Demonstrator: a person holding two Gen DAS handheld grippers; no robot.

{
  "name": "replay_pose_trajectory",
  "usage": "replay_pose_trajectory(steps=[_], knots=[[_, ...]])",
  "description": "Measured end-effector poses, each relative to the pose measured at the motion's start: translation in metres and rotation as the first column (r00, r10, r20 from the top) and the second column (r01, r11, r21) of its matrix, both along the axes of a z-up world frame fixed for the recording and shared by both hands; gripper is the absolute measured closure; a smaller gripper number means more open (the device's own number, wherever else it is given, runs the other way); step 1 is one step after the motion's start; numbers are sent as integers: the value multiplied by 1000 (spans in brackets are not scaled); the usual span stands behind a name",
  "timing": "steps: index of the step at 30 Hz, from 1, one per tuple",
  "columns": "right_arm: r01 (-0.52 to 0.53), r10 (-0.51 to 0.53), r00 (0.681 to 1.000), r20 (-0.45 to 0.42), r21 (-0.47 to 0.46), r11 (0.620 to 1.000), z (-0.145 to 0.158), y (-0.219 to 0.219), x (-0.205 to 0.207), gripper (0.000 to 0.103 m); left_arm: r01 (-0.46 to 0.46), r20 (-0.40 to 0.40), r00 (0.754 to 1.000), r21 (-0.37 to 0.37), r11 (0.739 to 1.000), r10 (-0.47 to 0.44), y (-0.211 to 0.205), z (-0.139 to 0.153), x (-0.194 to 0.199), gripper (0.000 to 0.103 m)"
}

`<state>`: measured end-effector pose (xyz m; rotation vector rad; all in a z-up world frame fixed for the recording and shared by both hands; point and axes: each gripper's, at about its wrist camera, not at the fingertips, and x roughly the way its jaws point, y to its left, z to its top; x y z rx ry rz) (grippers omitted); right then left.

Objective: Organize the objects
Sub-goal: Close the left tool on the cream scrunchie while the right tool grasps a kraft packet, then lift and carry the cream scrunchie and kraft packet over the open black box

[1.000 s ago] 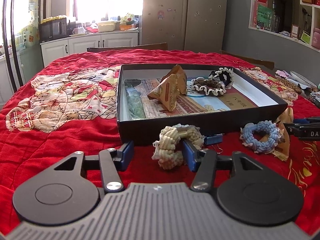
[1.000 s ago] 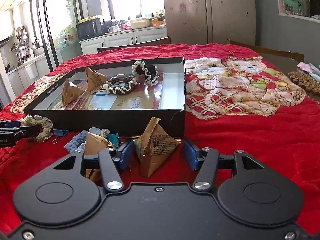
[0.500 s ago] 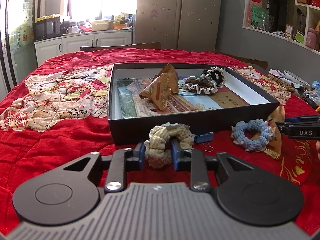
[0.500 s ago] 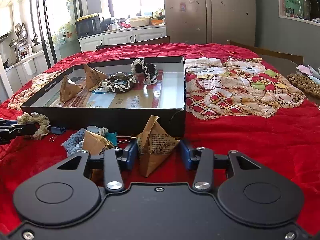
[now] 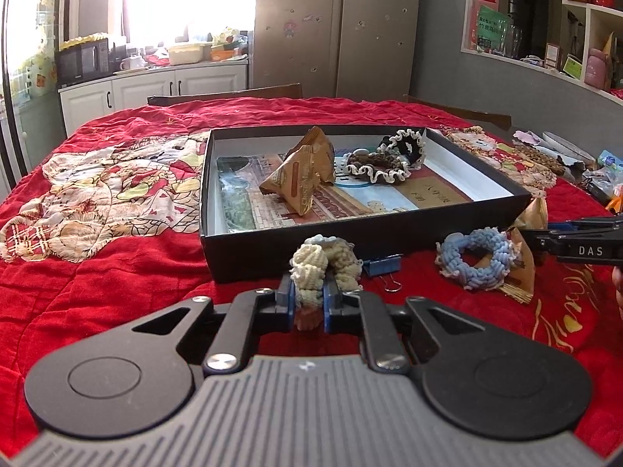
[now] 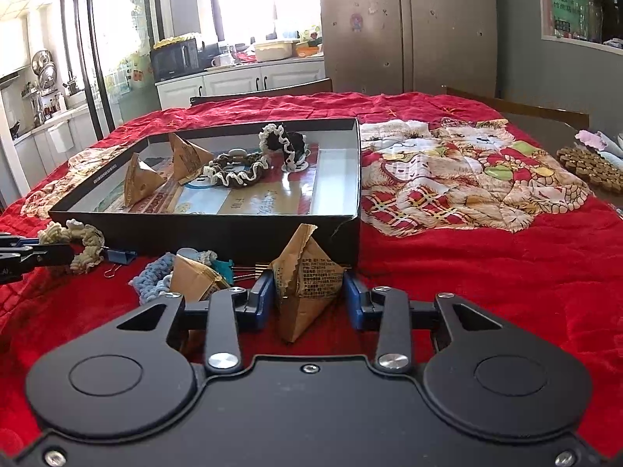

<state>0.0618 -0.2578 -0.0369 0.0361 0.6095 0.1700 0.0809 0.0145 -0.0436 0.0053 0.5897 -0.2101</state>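
My left gripper (image 5: pixel 307 301) is shut on a cream knitted scrunchie (image 5: pixel 323 262) just in front of the black box (image 5: pixel 350 239). It also shows in the right wrist view (image 6: pixel 78 245). My right gripper (image 6: pixel 307 297) has its jaws closed in against a brown pyramid snack packet (image 6: pixel 305 276) standing on the red quilt by the box's near right corner (image 6: pixel 346 233). The box holds two brown packets (image 5: pixel 301 179) and two dark frilled scrunchies (image 5: pixel 379 165). A blue scrunchie (image 5: pixel 475 258) and another brown packet (image 6: pixel 192 280) lie in front of the box.
A blue binder clip (image 5: pixel 383 266) lies by the cream scrunchie. A teal clip (image 6: pixel 222 268) sits behind the second packet. The red quilt (image 6: pixel 486 272) covers the table. Wooden beads (image 6: pixel 588 165) and clutter lie at the right edge.
Both grippers' jaws have closed inward: the left onto the cream scrunchie, the right against the brown packet. The left gripper has risen slightly.
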Motion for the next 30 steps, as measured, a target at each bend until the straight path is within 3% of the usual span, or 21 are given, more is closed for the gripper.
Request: replay_pose_trajectory(steps=[11, 30], knots=[[-25, 25, 998, 54, 7, 1000, 24, -1, -15, 67, 27, 27, 999, -30, 999, -26, -1, 18, -9, 88], [-114, 115, 978, 176, -19, 993, 83, 28, -9, 67, 53, 166, 985, -55, 997, -44, -4, 76, -8, 88]])
